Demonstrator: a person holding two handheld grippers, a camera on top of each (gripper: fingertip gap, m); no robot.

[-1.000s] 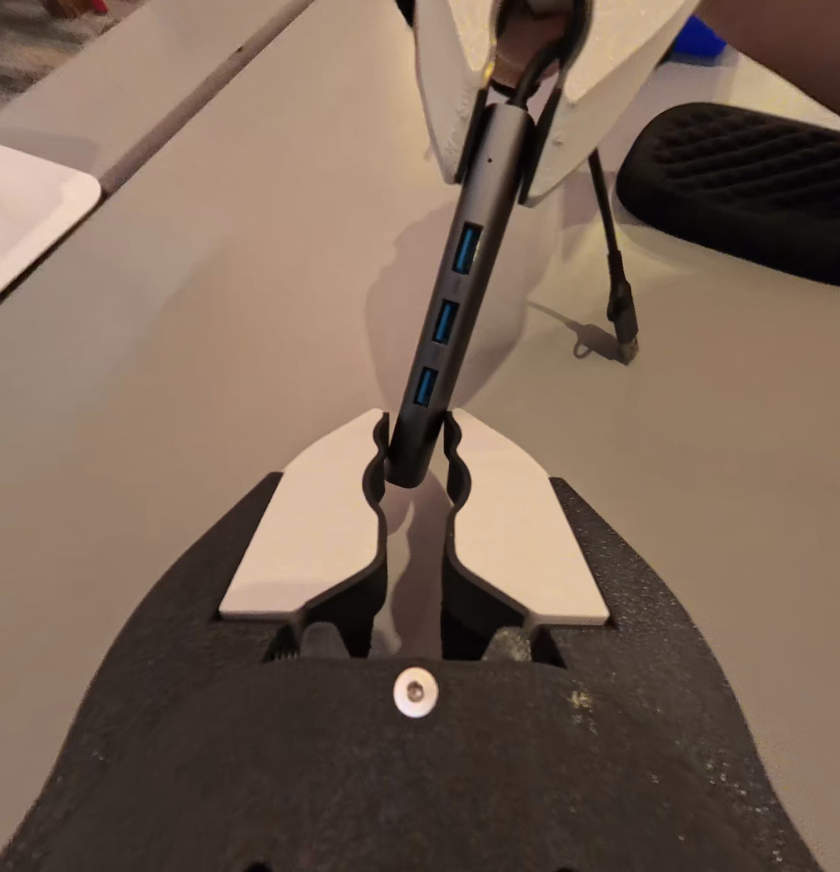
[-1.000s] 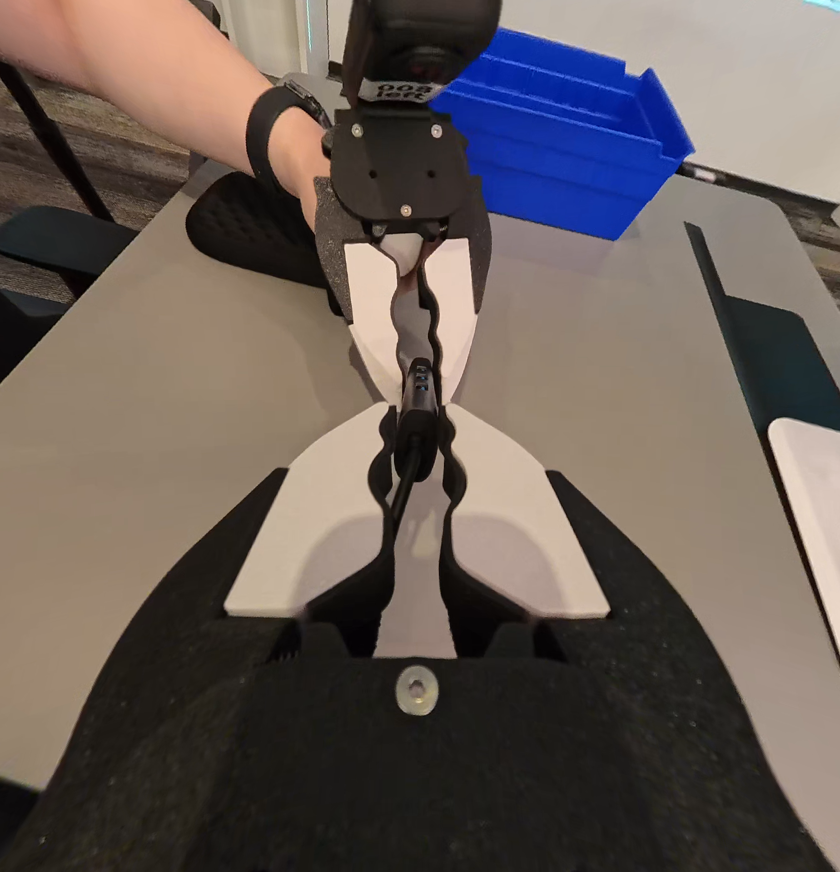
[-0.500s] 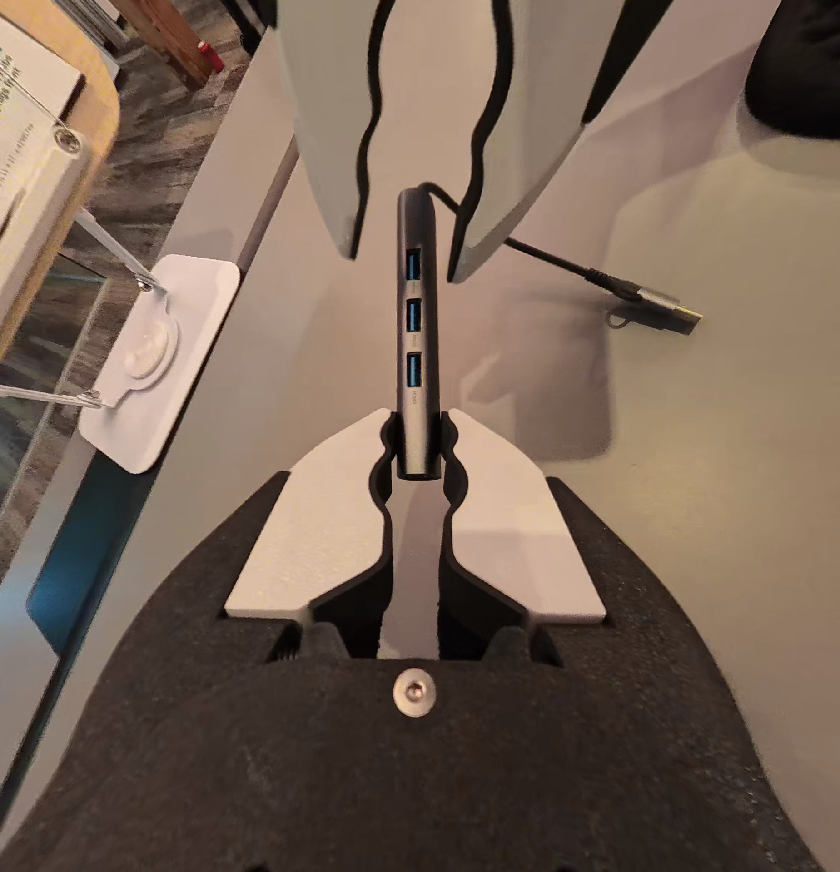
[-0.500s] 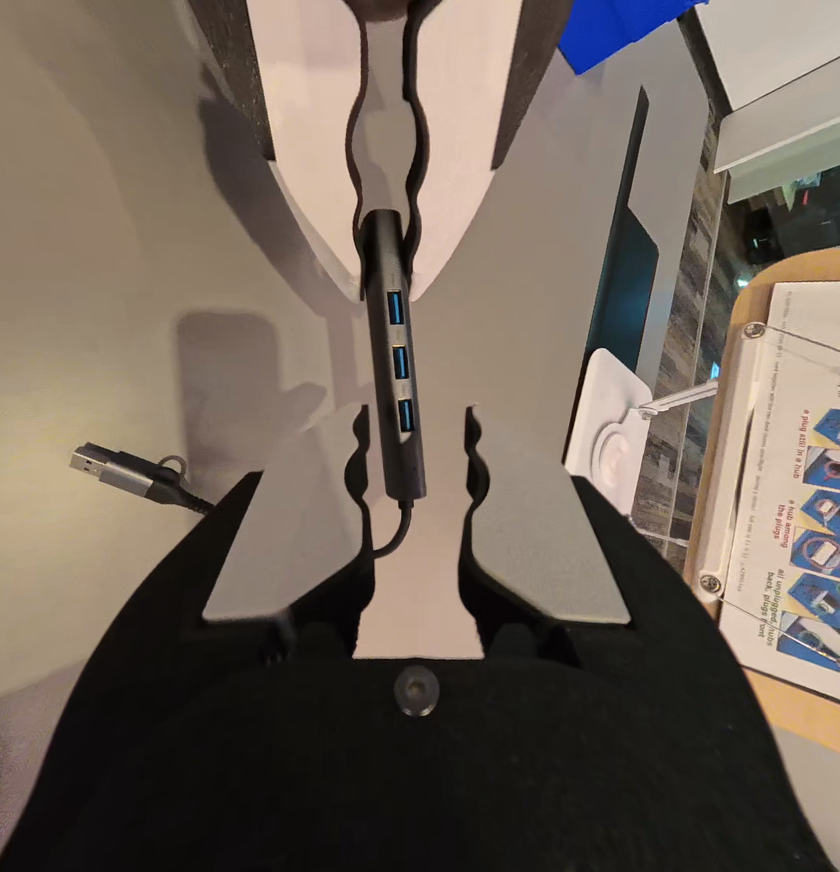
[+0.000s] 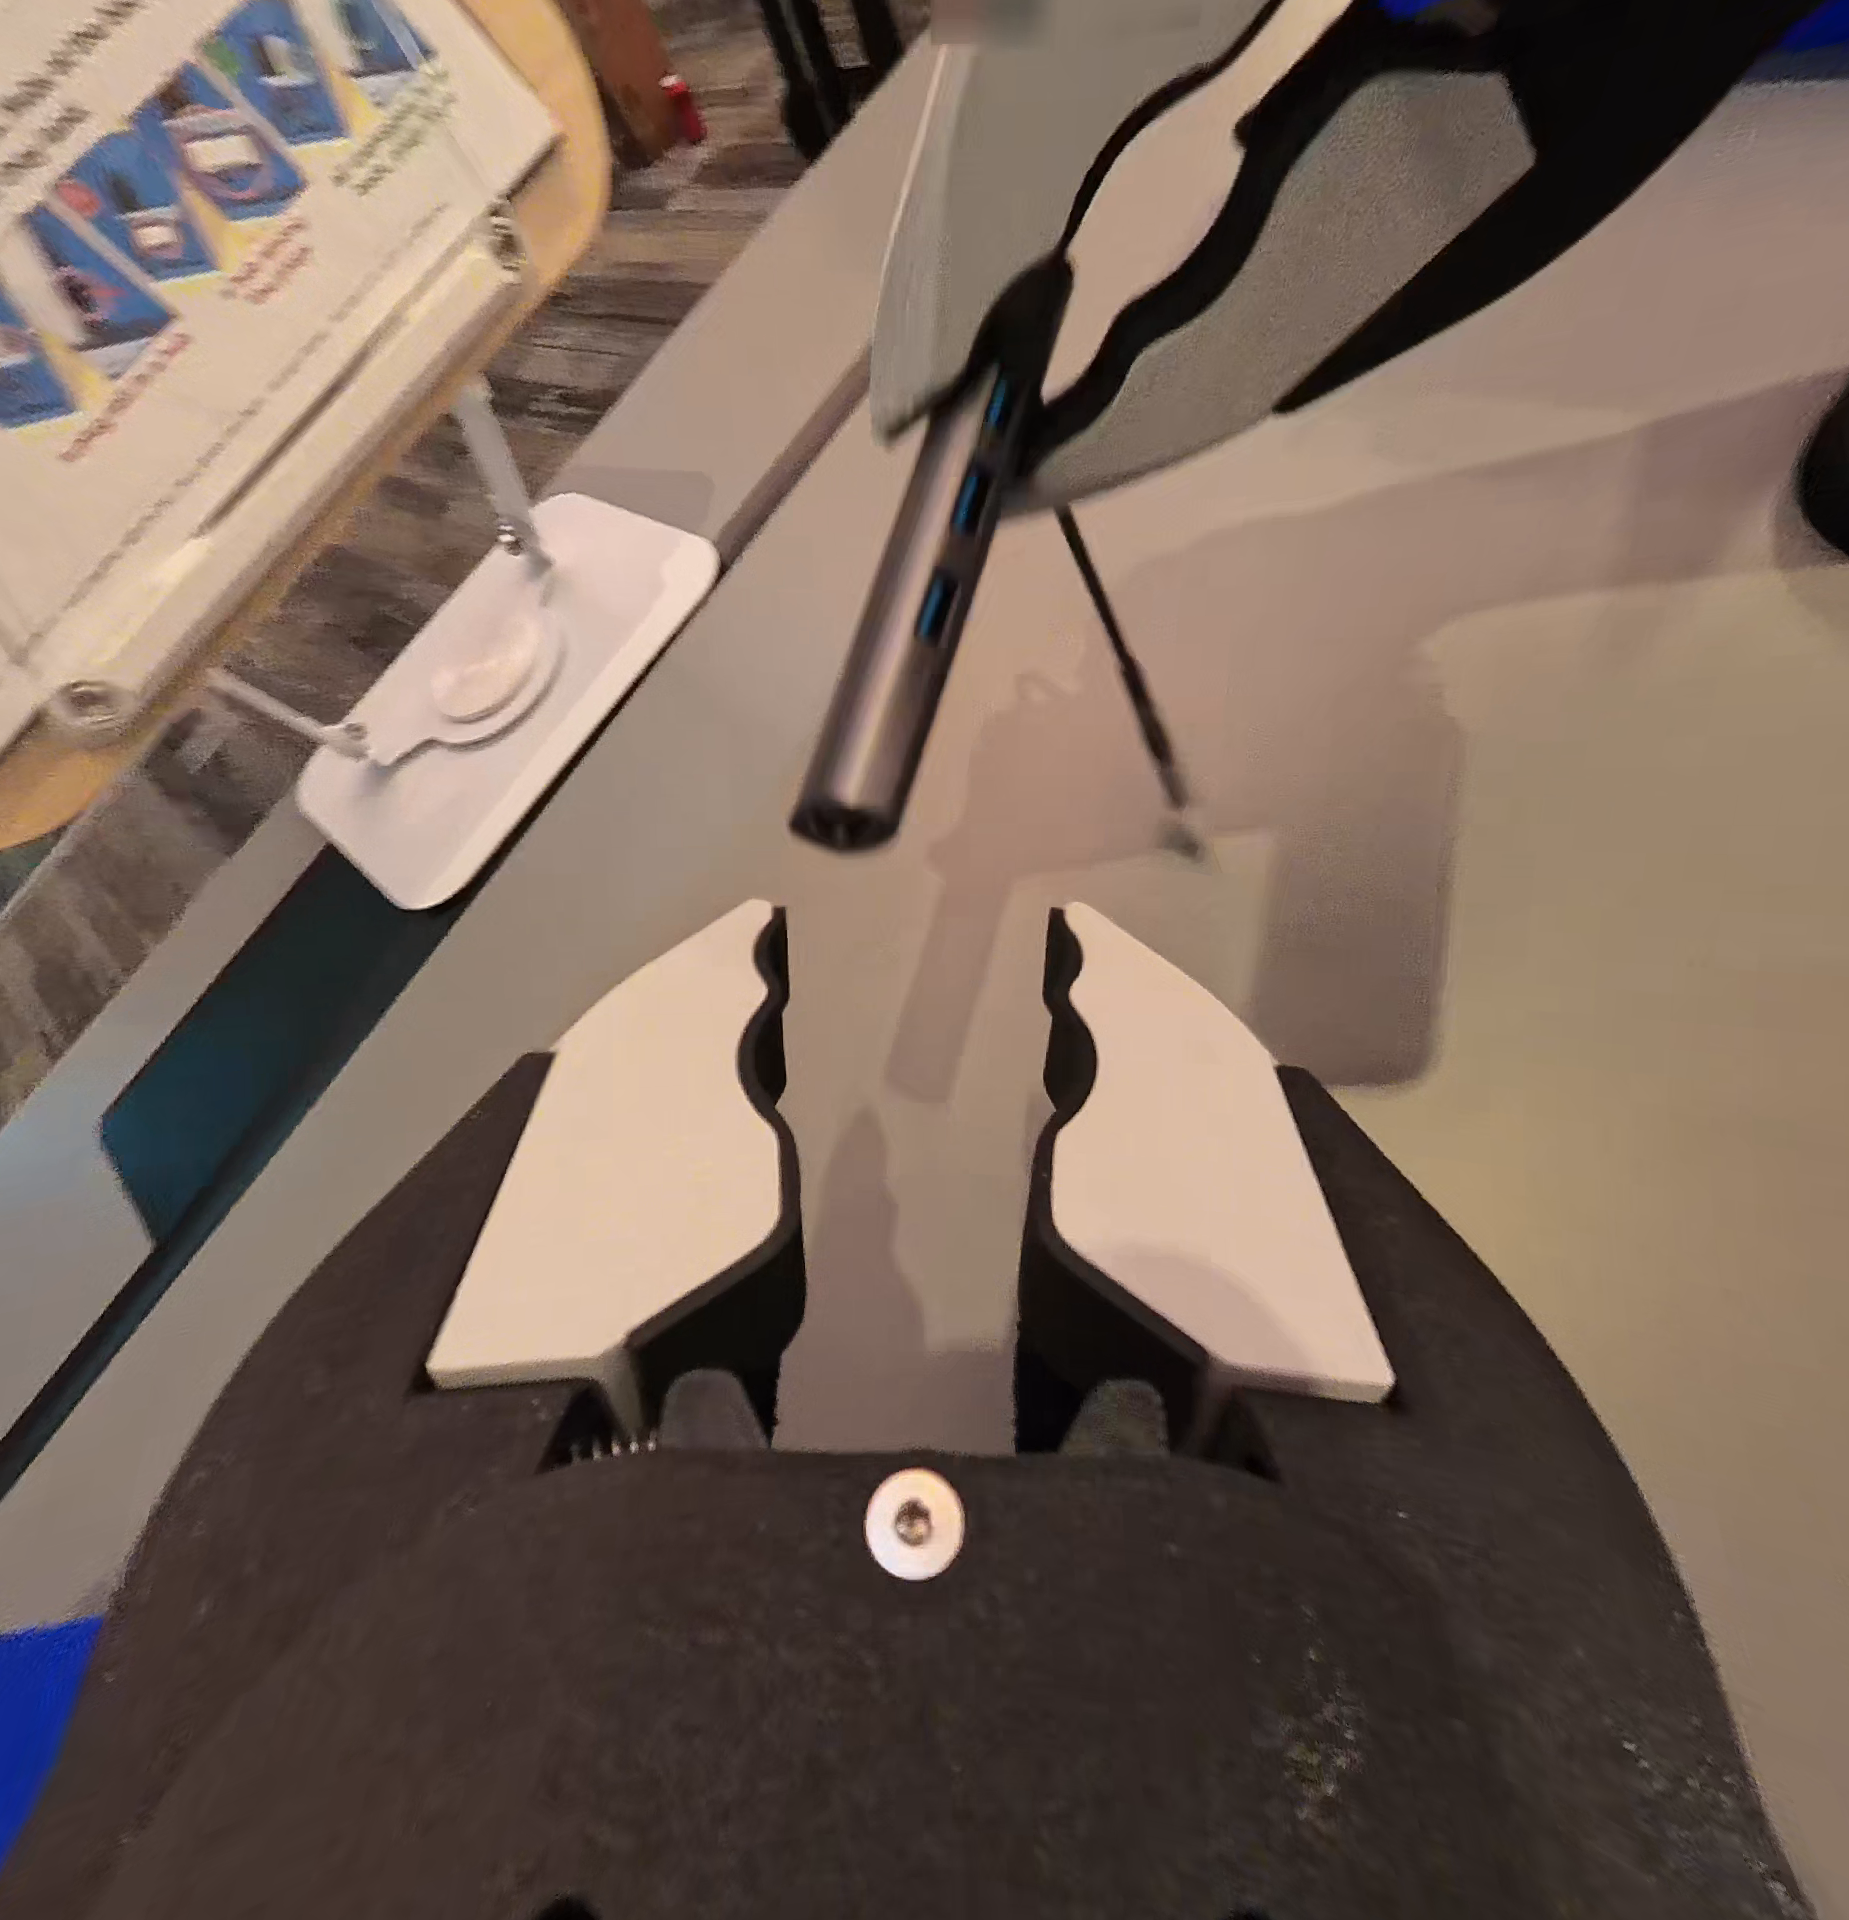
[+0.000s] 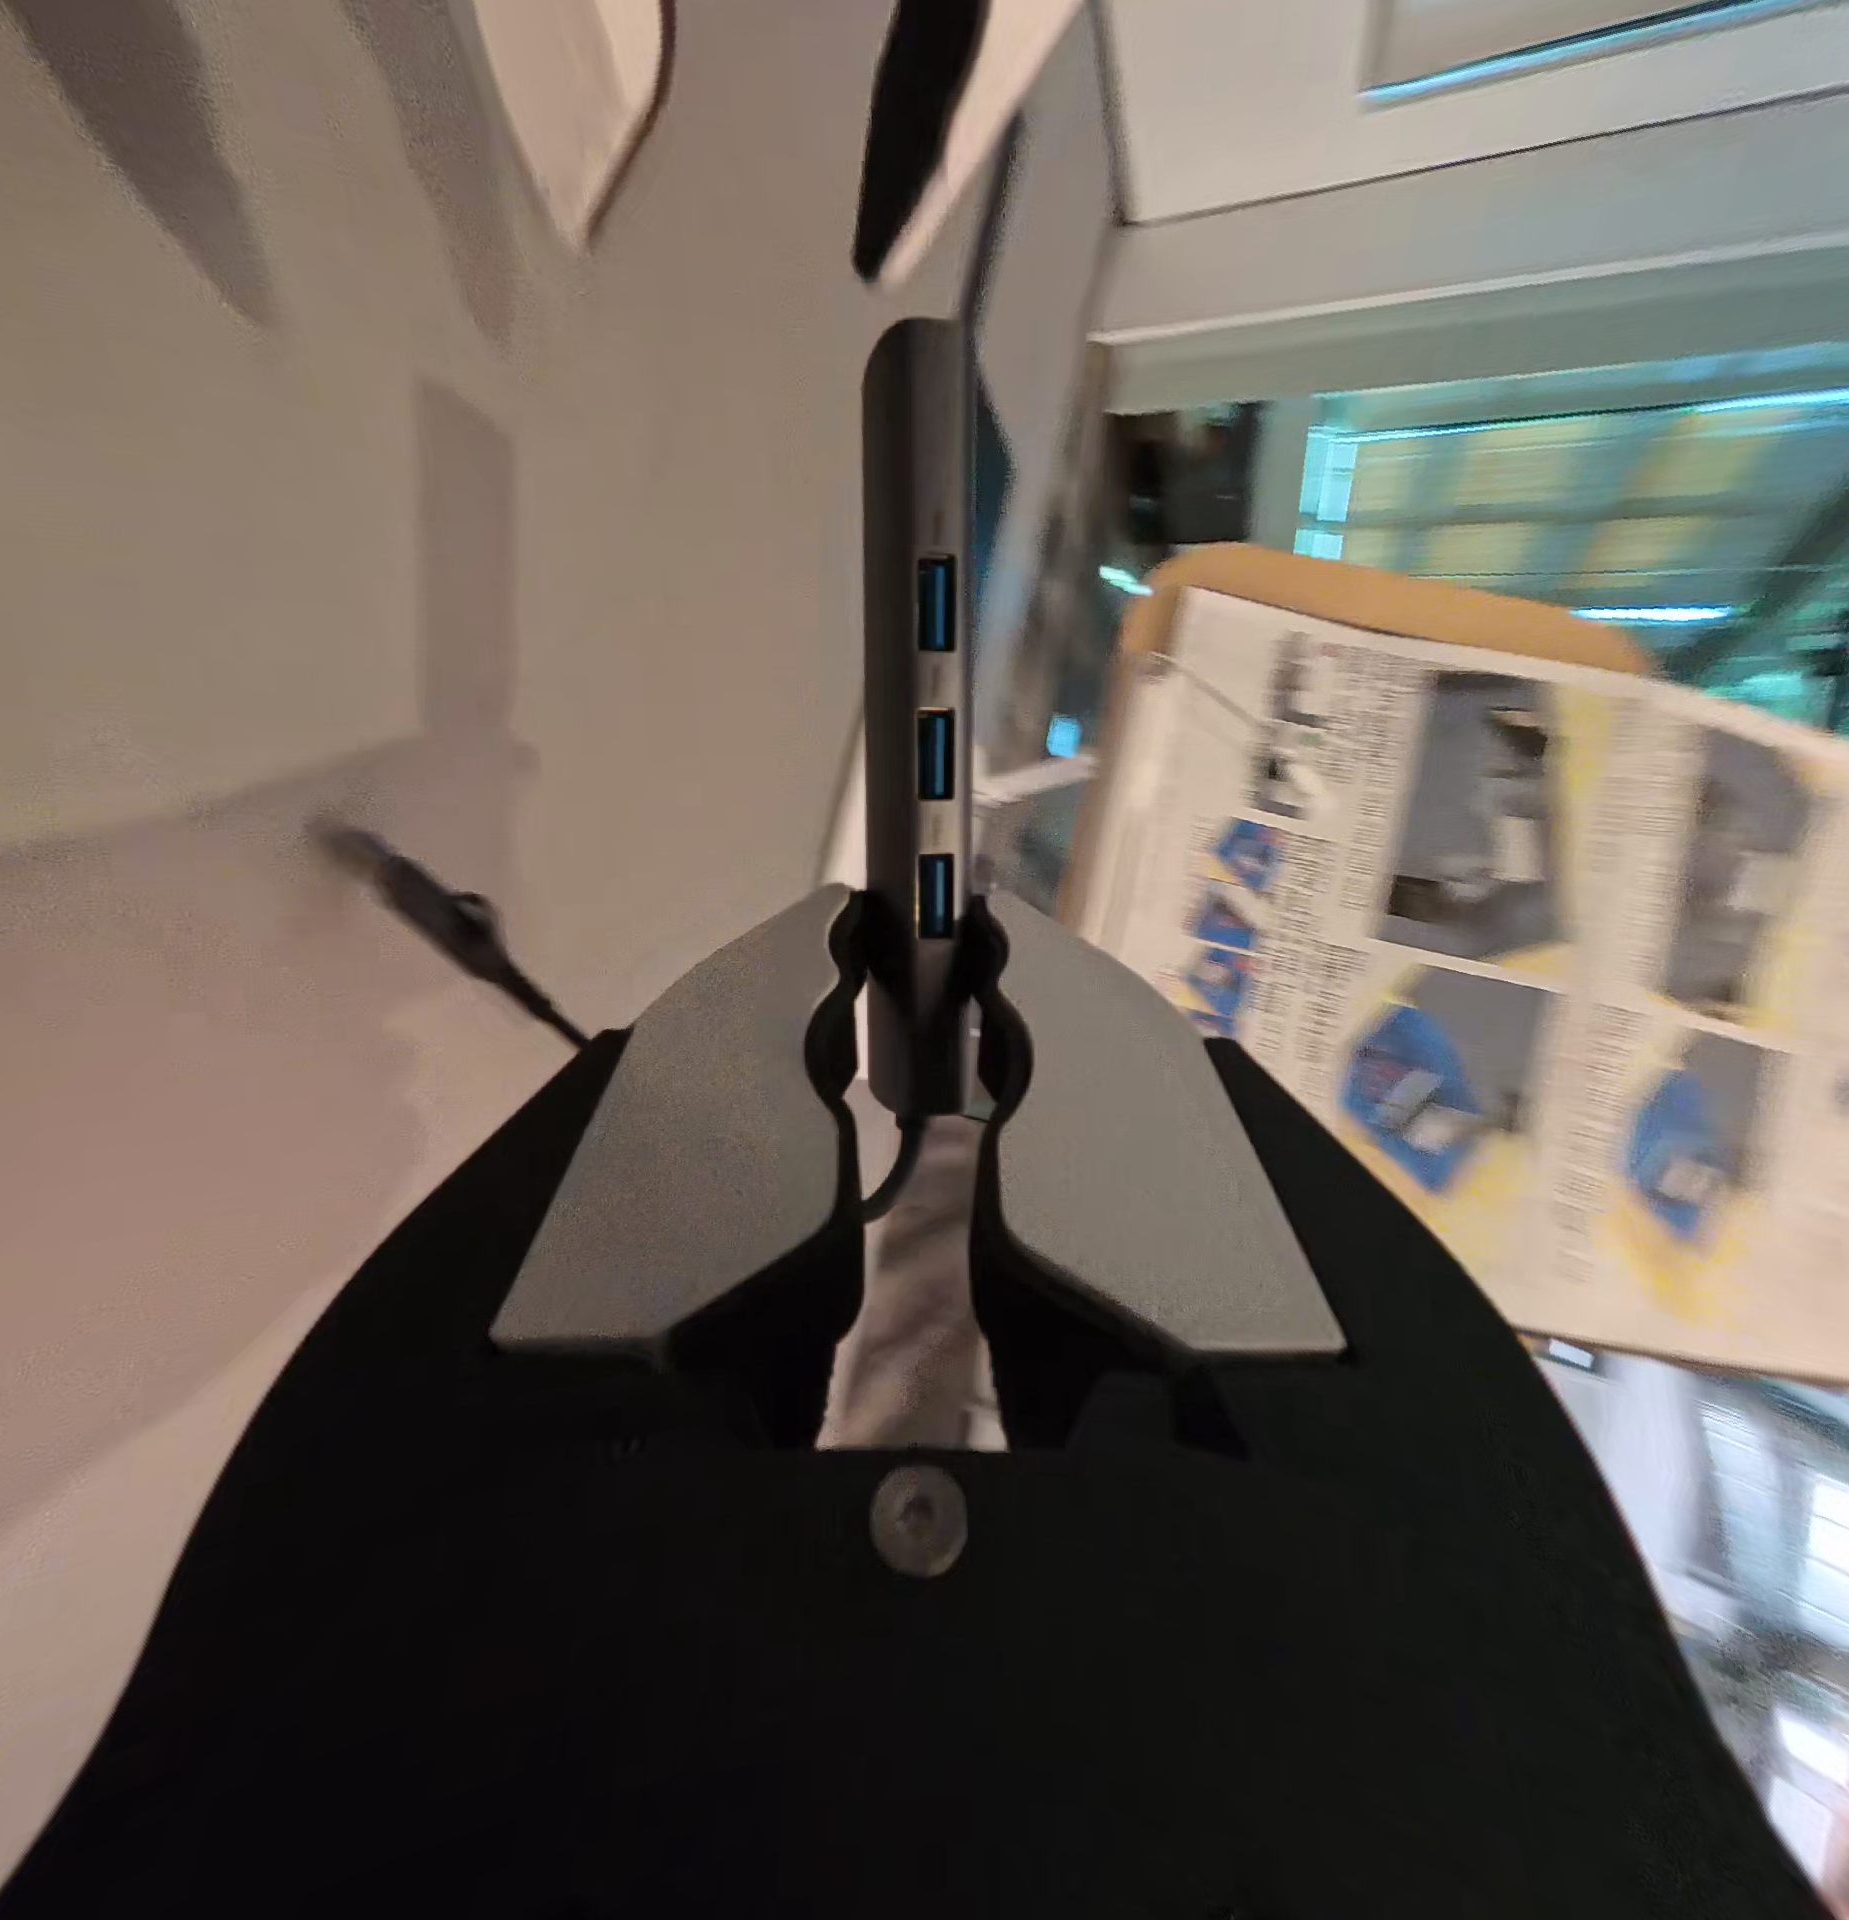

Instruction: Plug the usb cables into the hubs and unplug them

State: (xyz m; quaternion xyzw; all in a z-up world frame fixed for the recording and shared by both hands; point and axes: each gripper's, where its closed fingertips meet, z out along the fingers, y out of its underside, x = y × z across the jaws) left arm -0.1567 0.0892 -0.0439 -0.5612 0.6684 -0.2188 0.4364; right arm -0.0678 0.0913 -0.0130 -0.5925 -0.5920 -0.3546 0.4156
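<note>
A grey USB hub with three blue ports stands between the tips of my right gripper, which is shut on its cable end. The hub's own black cable and plug hang to the left. In the left wrist view the same hub sticks out of the right gripper toward me, above the grey table. Its free end is just beyond my left gripper, which is open and empty. The cable plug dangles near the table.
A white stand base sits at the table's left edge and carries a wooden board with an illustrated instruction sheet, which also shows in the right wrist view. A dark object lies at the far right. Both views are blurred by motion.
My left gripper has opened and let go of the hub's end. My right gripper has shut on the hub's cable end and now holds it alone. Both views have swung.
</note>
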